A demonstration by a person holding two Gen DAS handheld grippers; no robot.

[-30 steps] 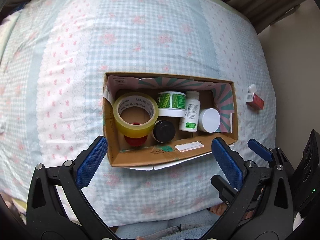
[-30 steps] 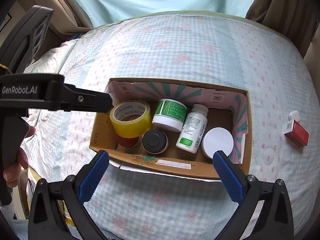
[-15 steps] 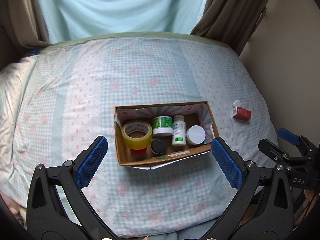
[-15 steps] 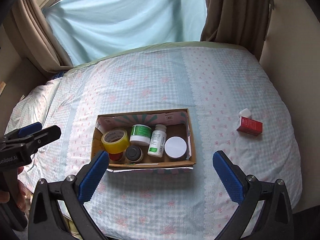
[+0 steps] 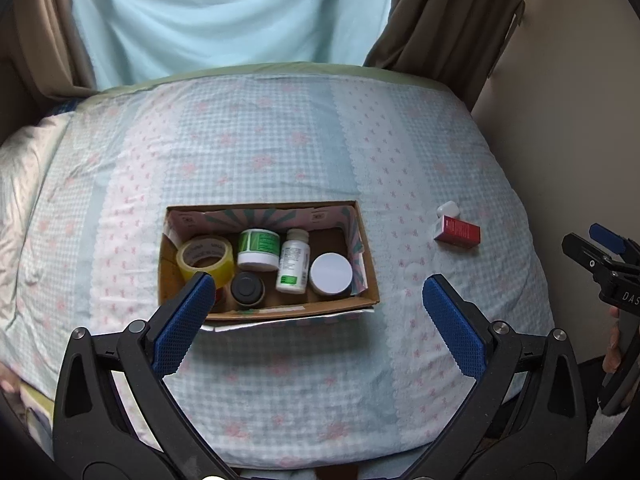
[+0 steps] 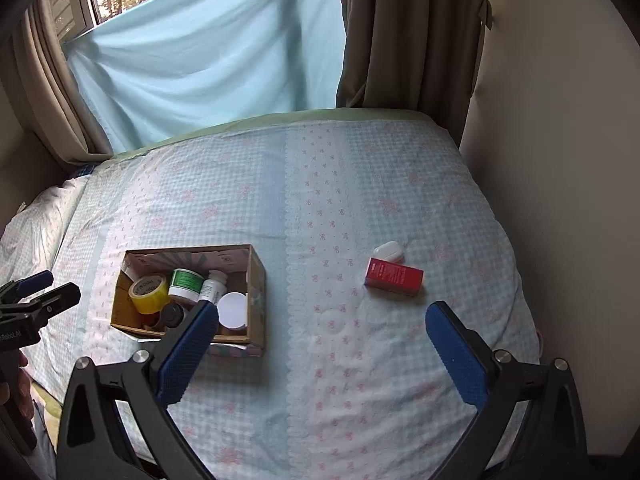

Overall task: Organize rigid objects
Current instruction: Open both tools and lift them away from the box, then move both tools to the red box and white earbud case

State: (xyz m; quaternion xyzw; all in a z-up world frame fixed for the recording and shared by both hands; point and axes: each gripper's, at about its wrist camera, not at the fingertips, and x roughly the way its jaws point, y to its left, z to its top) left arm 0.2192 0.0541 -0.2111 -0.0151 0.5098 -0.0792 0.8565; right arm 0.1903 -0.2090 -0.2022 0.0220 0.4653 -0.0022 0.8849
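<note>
Two strays, red box (image 6: pixel 394 278) and white case (image 6: pixel 389 251), right of carton (image 6: pixel 256 280); right gripper (image 6: pixel 320 344) and left gripper (image 5: pixel 316 320) spread, empty, likely staging pickup.

Filled cardboard box (image 5: pixel 264 307), red carton (image 6: pixel 394 277) and white case (image 6: pixel 389 251) lying outside

The left black two-finger gripper with blue ribbed pads (image 5: pixel 318 308) is held with its jaws spread wide and nothing between them. The right black two-finger gripper with blue ribbed pads (image 6: pixel 320 340) is likewise spread wide and empty. Each appears at the edge of the other's view, off to the side and apart. A person's hand (image 6: pixel 14 392) grips the left handle below its jaws.
</note>
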